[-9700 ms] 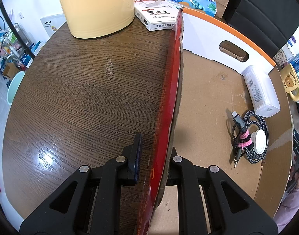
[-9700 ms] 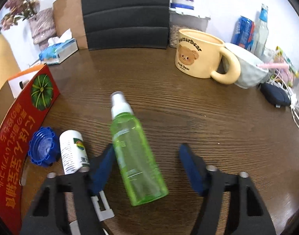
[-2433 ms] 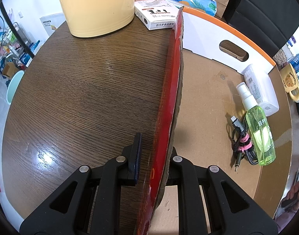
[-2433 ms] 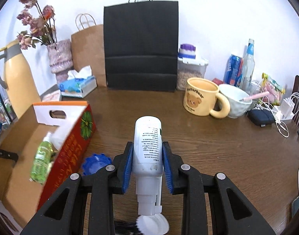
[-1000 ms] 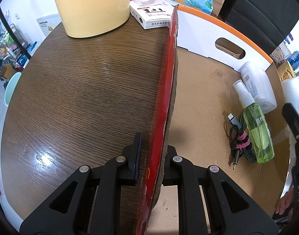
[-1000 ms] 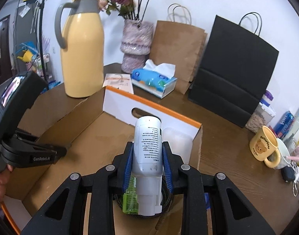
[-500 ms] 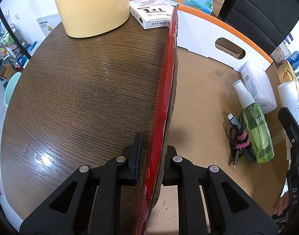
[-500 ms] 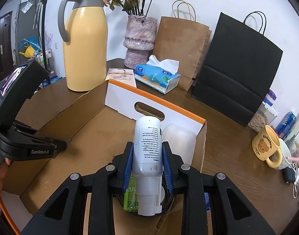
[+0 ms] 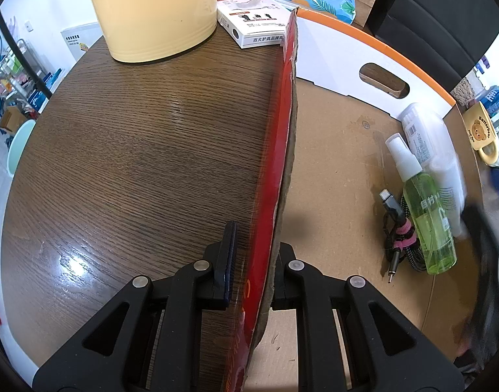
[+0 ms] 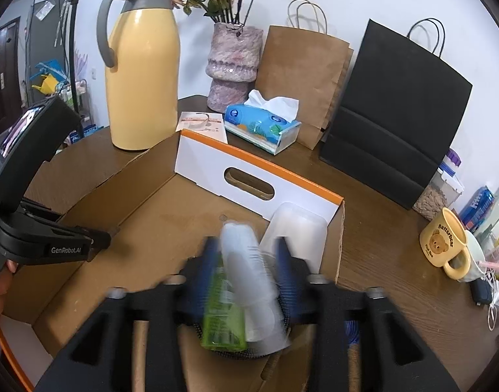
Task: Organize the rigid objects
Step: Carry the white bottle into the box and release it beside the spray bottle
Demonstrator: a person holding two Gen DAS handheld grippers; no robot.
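Opening just now, right gripper [image 10: 244, 268] is spread around blurred white bottle [image 10: 249, 281] over box [image 10: 337, 235]; box wall is pinched by left gripper [image 9: 252, 271].

The cardboard box [image 10: 158, 215] sits on the table [image 9: 135, 150], and everything reads off it. Inside, against its handle-cut end wall, lies a clear plastic container [image 10: 295, 225]. Just in front of that, on the box floor, the spray bottle [image 9: 426, 209] lies atop a coiled cable [image 9: 398, 228]. Touching the spray bottle's side is a white bottle [image 10: 249, 271], blurred, so probably lying in the box too. Behind the box stand the jug [image 10: 141, 65], a small carton [image 9: 252, 24] and a tissue pack [image 10: 262, 124]. Off the box's right side, a mug [image 10: 445, 245].
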